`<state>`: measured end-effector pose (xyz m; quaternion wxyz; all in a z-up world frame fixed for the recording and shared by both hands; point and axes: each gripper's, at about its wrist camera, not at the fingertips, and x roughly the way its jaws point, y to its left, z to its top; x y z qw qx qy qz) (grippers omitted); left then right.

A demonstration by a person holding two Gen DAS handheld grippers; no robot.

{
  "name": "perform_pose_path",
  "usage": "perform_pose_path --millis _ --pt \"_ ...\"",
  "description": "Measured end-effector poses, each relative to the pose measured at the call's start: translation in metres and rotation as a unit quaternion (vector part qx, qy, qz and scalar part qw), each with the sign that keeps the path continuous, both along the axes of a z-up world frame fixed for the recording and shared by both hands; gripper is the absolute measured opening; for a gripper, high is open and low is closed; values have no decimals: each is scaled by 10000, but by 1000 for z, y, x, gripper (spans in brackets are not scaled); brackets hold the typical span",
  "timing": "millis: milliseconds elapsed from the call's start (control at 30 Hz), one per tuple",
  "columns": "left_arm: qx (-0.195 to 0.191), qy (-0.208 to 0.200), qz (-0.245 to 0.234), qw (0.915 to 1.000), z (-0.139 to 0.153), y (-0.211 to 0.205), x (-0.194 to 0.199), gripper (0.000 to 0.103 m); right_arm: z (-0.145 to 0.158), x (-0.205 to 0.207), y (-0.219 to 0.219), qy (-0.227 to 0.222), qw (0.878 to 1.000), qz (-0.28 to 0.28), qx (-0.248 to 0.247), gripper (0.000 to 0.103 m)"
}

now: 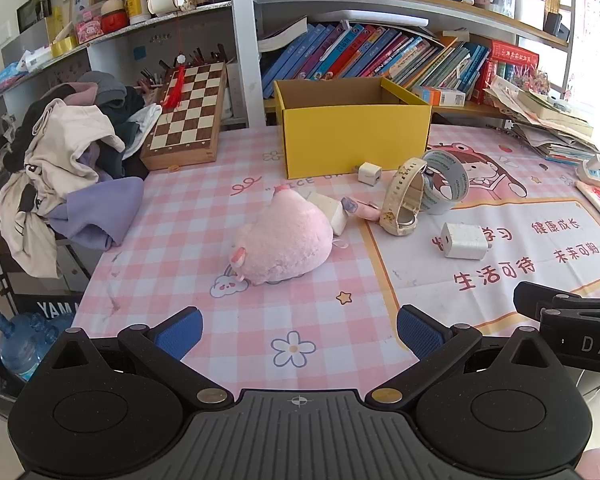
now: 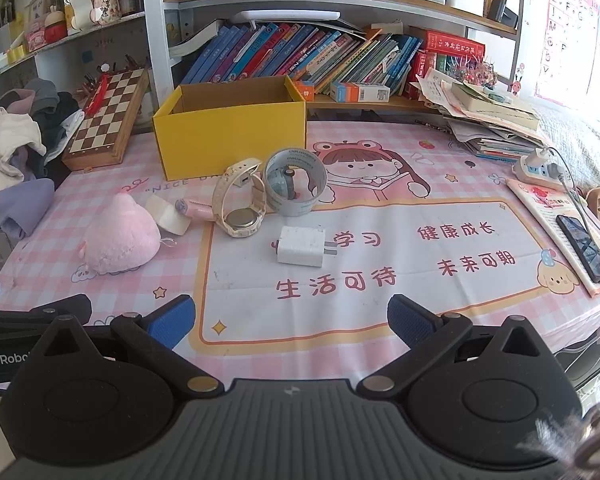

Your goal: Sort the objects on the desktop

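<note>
A child's study desk at home is showing: leaning children's books [image 2: 300, 54] are filling the far shelf, clothes [image 1: 72, 160] are piling left, a cartoon desk mat [image 2: 380, 312] is covering the near surface.

Chessboard [image 1: 186, 114] beside clothes pile [image 1: 66, 160] (left edge)
</note>
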<state>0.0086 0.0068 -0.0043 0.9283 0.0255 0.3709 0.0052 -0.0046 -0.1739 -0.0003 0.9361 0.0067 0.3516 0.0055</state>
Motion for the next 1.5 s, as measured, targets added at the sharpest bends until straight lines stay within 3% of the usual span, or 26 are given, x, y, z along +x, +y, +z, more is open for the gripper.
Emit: perform_pose_path --millis 1233,1500 --pt "-121 -5 -34 9999 1 22 8 103 3 8 17 -35 10000 2 -49 103" --pt "-148 -8 -45 9999 0 21 16 103 -1 16 9 -1 9994 80 322 103"
